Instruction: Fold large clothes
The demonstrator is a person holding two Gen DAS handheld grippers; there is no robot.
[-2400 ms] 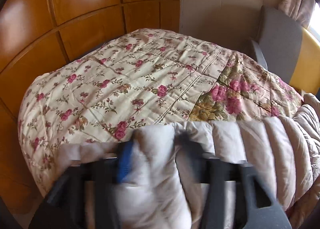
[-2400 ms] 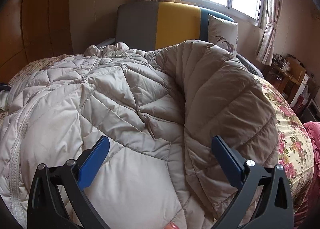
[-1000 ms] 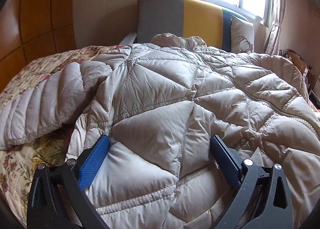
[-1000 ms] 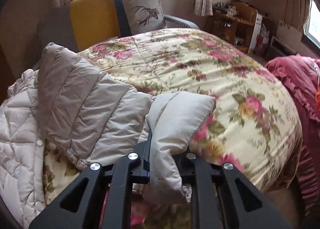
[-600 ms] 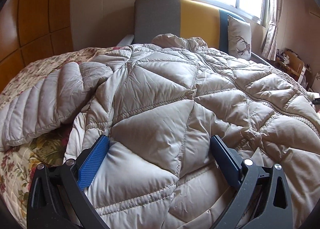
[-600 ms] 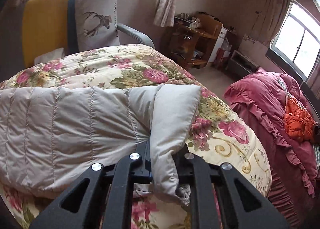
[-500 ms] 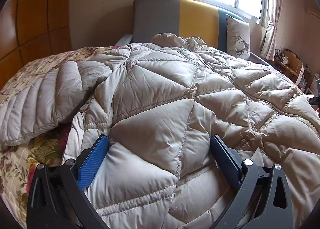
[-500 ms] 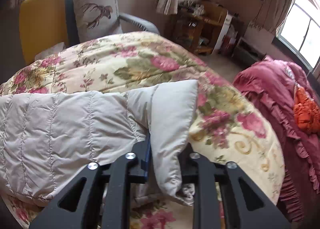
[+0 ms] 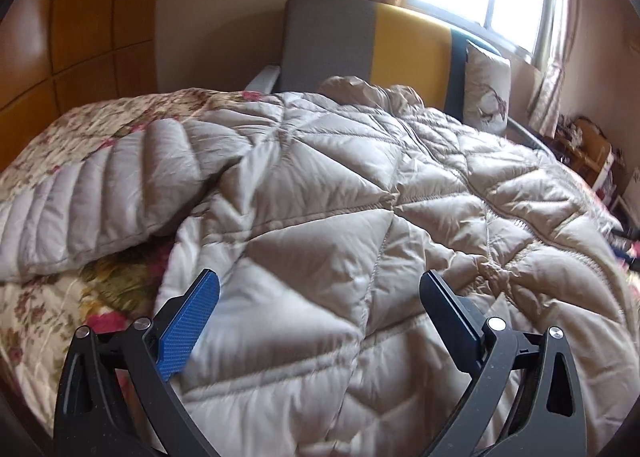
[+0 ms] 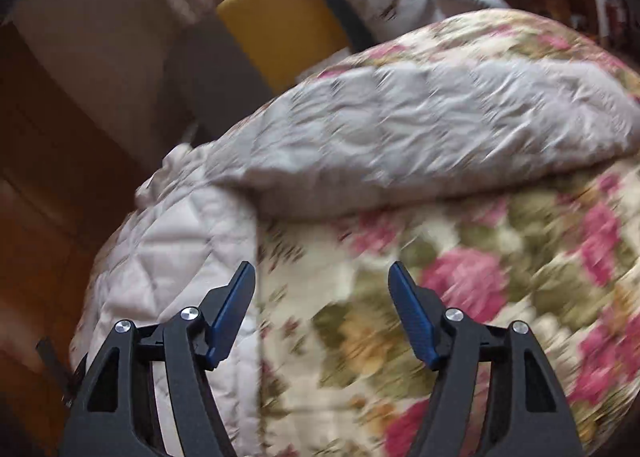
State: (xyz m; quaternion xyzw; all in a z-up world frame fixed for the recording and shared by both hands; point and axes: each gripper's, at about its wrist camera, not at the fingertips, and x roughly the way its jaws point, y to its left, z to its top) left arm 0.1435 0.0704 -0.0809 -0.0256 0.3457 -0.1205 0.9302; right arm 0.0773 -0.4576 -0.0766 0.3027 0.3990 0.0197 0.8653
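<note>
Puffer coat [image 9: 320, 225] lies collar twd chair [image 9: 332, 33] — sleeves out sideways.

Puffy quilted satiny coat [image 9: 320, 217] fabric

Beige quilted puffer coat [image 9: 320, 217] lay spread flat on the floral bed, approx centred; one ribbed sleeve [image 9: 100, 193] stretched out sideways, the other sleeve [image 10: 440, 129] likewise, tho blurred.

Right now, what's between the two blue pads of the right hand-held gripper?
Nothing held: only the flowery bedspread shows behind the open right hand-held gripper, in the right wrist view.
</note>
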